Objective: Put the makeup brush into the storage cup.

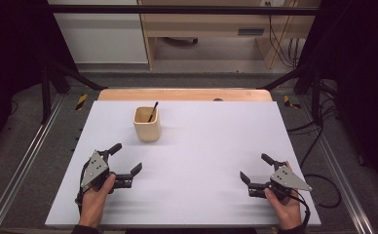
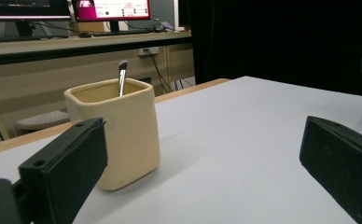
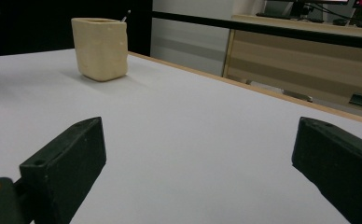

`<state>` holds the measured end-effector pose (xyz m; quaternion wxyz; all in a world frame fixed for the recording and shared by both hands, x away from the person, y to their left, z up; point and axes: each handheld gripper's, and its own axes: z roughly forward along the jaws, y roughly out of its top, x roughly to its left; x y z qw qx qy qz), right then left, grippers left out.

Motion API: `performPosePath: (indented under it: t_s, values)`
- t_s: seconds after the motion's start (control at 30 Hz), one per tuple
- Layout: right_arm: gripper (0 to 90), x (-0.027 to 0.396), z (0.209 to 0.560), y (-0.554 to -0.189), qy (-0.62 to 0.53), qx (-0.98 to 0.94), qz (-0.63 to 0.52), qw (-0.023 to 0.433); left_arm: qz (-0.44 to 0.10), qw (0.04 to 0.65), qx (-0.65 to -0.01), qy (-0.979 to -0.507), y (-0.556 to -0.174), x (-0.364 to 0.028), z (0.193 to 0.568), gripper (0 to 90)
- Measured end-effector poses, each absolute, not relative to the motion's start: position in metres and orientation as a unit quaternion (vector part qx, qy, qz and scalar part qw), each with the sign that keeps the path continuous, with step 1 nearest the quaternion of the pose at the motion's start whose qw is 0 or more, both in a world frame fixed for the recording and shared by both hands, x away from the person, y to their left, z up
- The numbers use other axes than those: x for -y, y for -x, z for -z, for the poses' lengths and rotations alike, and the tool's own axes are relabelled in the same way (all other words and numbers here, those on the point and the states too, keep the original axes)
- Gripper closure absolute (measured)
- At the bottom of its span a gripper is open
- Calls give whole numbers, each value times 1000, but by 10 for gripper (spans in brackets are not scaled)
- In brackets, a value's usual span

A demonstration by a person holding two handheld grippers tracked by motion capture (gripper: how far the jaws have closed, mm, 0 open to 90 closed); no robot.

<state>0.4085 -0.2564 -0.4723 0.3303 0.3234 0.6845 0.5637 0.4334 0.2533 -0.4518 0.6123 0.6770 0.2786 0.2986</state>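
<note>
A cream square cup (image 1: 147, 124) stands upright on the white table (image 1: 201, 146), left of centre toward the far edge. A thin black brush (image 1: 152, 111) with a pale tip leans inside it. My left gripper (image 1: 126, 158) rests at the near left, open and holding nothing, a short way in front of the cup. In the left gripper view the cup (image 2: 117, 130) and the brush (image 2: 122, 77) stand close, just past the left jaw. My right gripper (image 1: 255, 169) sits at the near right, open and holding nothing. In the right gripper view the cup (image 3: 100, 48) is far off at upper left.
A wooden strip (image 1: 184, 94) runs along the table's far edge. Black frame bars (image 1: 187, 9) and legs surround the table, with cables (image 1: 318, 131) on the floor at right. Desks with monitors (image 2: 111, 8) stand behind.
</note>
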Motion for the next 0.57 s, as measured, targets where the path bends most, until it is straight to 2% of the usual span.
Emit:
performPosePath:
  t_s: [0.57]
  values:
    - [32,256,473,-409,-321,-684,-563,335,-316,607,-281,-673,-424,-259,451,7]
